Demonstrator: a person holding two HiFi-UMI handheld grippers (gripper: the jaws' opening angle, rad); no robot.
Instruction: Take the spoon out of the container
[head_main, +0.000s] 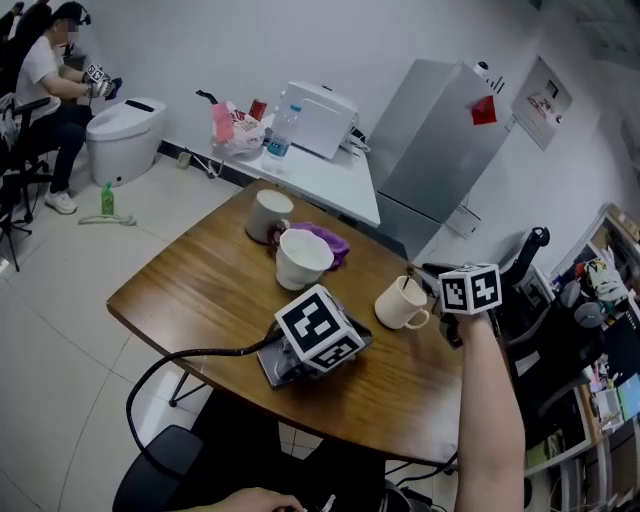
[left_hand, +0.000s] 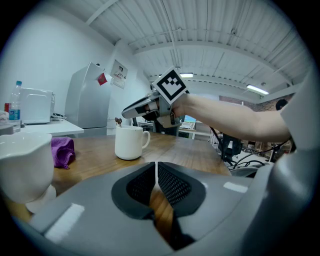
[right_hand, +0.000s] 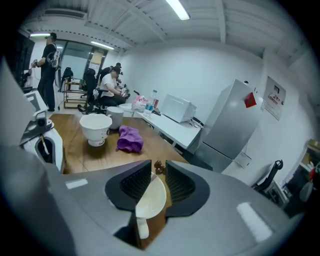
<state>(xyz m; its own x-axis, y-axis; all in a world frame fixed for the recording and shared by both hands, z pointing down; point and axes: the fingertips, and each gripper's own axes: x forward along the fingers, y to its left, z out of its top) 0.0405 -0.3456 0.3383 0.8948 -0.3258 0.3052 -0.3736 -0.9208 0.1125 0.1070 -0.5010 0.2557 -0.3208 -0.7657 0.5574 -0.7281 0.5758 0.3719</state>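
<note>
Between the spread jaws of the right gripper: the brown knob-end of the spoon, flanked by both pads, not pinched. Directly below, the white mug, with the spoon standing inside. Farther left on the wooden table, the left gripper lying idle, jaws pressed together on nothing. Beyond it, a footed white bowl and a purple cloth. Judged to be the reach-and-grasp step, spoon not yet out. Next: close squarely on the handle top, then lift straight up, clear of the rim, so as not to tip the mug.
</note>
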